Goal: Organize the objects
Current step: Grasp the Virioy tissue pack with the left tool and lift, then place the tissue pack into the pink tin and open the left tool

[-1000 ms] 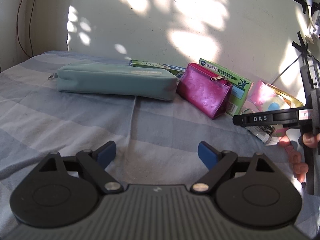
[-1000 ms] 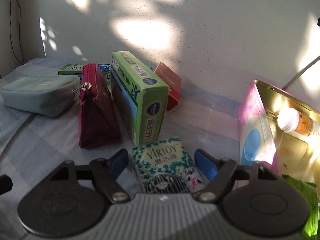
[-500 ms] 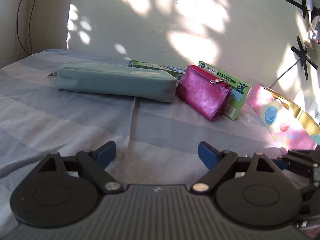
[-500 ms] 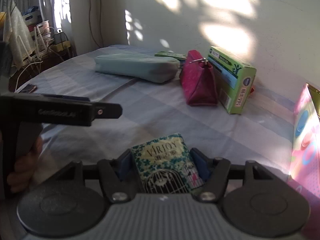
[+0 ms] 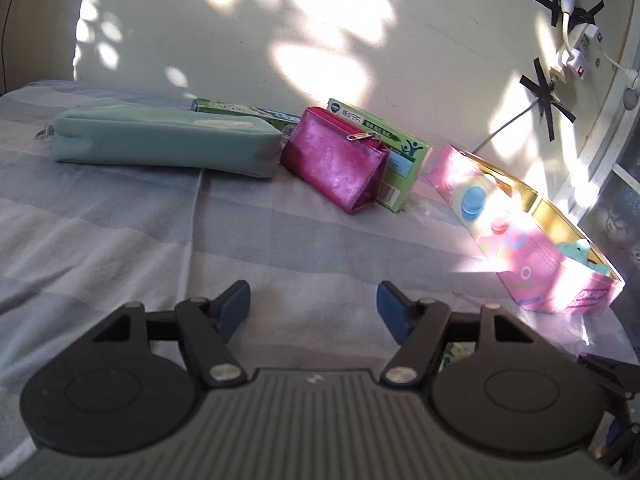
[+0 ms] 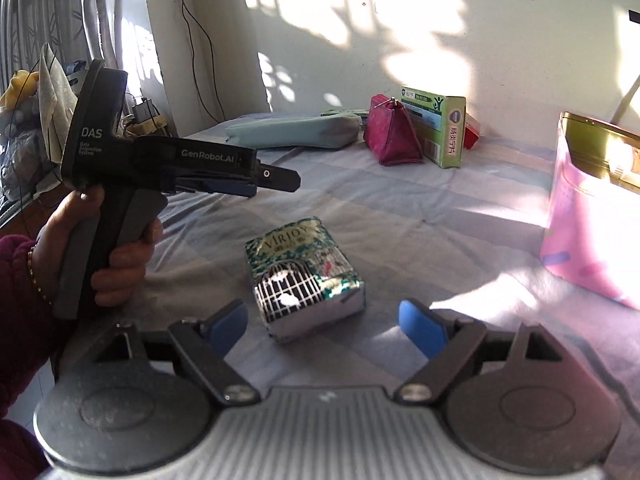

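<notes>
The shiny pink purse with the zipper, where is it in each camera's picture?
Left wrist view: the pink purse sits upper middle, leaning against the green box, right of the teal pencil case.
Right wrist view: the purse is far back, upper right of centre, seen end-on, left of the same green box.
Shared landmark: the green box.

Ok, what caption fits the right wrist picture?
Open right gripper behind a tissue pack lying on the striped bed.
</notes>
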